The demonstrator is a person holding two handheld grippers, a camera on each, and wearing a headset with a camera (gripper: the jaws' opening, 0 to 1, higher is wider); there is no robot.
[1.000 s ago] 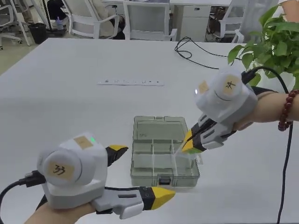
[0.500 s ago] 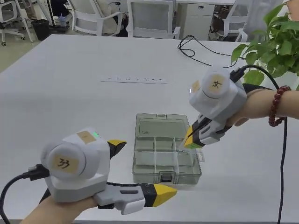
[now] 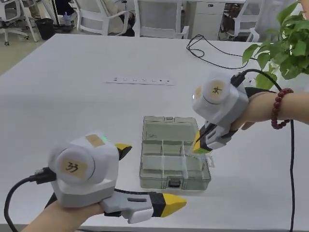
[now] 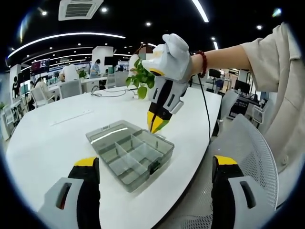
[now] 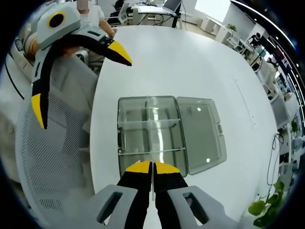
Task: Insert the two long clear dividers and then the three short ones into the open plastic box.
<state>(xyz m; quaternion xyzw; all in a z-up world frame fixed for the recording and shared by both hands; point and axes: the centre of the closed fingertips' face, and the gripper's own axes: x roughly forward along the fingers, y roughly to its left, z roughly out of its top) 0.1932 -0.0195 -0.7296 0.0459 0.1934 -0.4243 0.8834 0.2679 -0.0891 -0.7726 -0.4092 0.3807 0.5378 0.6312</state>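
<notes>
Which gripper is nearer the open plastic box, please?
Right. The right gripper, shut on a clear divider, is over the plastic box, right side; the left gripper hangs open off its near-left corner.

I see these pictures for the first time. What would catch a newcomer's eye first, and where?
First the open grey-green transparent plastic box in the middle of the white table, its lid laid flat behind it. Over its right edge the right gripper points down, jaws closed on what seems a thin clear divider. The left gripper is wide open near the table's near edge.
</notes>
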